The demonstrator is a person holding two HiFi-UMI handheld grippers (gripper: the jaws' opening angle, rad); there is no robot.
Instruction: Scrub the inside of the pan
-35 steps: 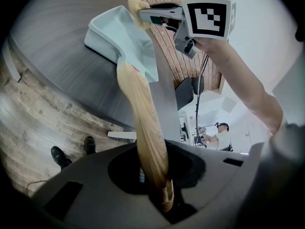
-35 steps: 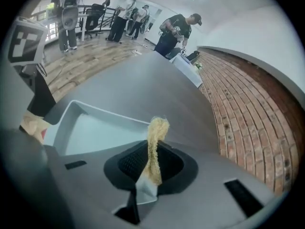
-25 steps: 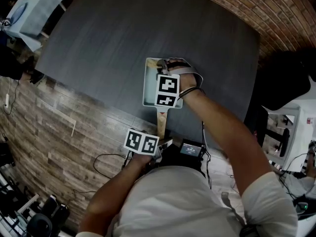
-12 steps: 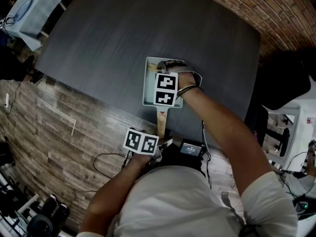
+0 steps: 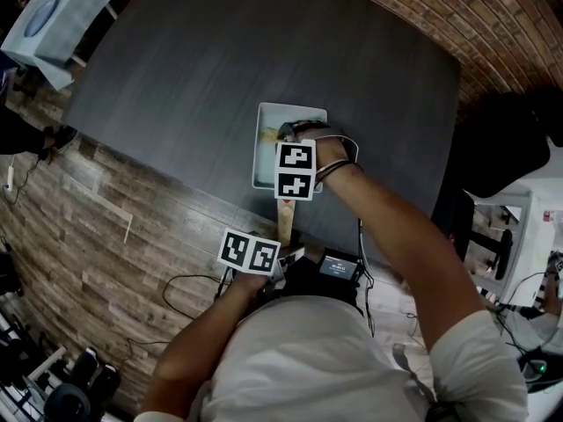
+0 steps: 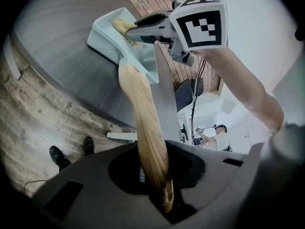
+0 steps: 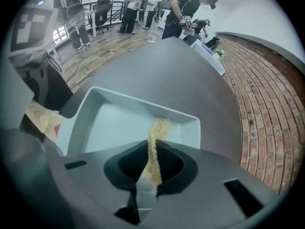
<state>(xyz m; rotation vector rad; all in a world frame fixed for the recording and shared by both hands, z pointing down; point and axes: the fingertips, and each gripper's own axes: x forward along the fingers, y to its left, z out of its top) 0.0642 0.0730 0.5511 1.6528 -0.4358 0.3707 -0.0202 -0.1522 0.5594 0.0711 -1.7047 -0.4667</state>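
A square pale-blue pan (image 5: 262,152) sits near the front edge of the dark table, its wooden handle (image 5: 285,218) pointing toward me. My left gripper (image 5: 287,251) is shut on the end of that handle (image 6: 143,118) and stays still. My right gripper (image 5: 286,134) points steeply down into the pan and is shut on a yellowish scrub pad (image 7: 155,142). The pad's tip rests on the pan's floor (image 7: 114,125) near the far wall. In the left gripper view the right gripper (image 6: 143,28) holds the pad (image 6: 123,26) over the pan (image 6: 102,30).
The dark table (image 5: 264,51) stretches away beyond the pan. A brick wall (image 5: 440,7) borders its far right side. A black device (image 5: 339,265) lies by my body at the table's edge. People stand far off on the wooden floor (image 7: 138,4).
My right gripper has slid the scrub pad a little leftward and nearer across the pan's floor and has tipped steeper. The left gripper and the pan handle have not moved.
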